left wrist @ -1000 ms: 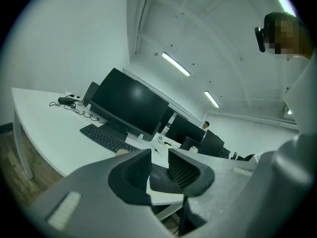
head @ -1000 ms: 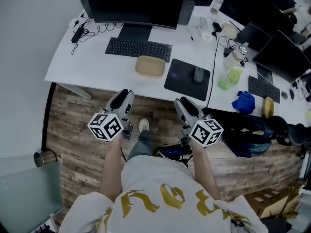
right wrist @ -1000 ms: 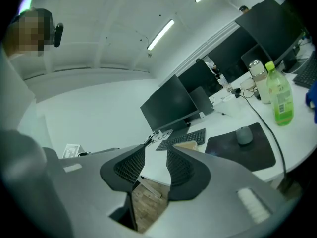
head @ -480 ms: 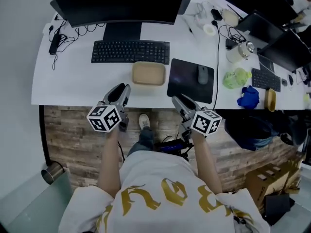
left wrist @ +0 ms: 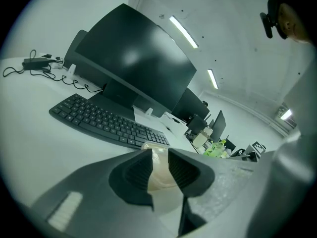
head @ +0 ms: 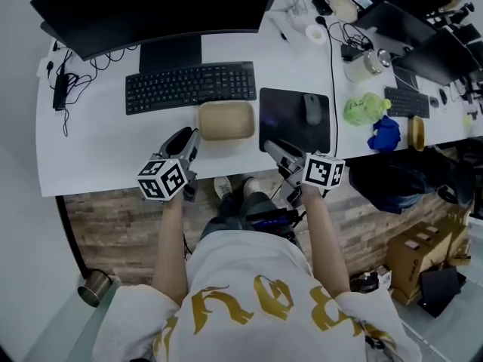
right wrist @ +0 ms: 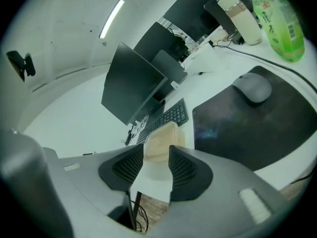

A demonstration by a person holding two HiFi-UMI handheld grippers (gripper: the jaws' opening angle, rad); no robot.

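Note:
A tan lidded container [head: 225, 120] lies on the white desk [head: 90, 142], between the black keyboard [head: 189, 86] and the desk's front edge. My left gripper [head: 179, 140] is open over the front edge, just left of the container, with nothing between its jaws. In the left gripper view the container [left wrist: 159, 170] shows through the gap of that gripper [left wrist: 159, 155]. My right gripper [head: 273, 148] is open and empty too, over the near edge of the black mouse pad [head: 294, 119], right of the container. The right gripper view has the container [right wrist: 161, 143] just ahead of the gripper [right wrist: 156, 152].
A large monitor [head: 151, 6] stands behind the keyboard. A grey mouse [head: 312, 108] sits on the pad. Further right are a green bottle [head: 364, 109], a blue cloth [head: 385, 134], a white jug [head: 364, 64] and cables. A wood-look floor [head: 113, 217] lies under the desk.
Both grippers have moved forward from over the floor to the desk's front edge, either side of the container. The container now looks larger and closer in both gripper views.

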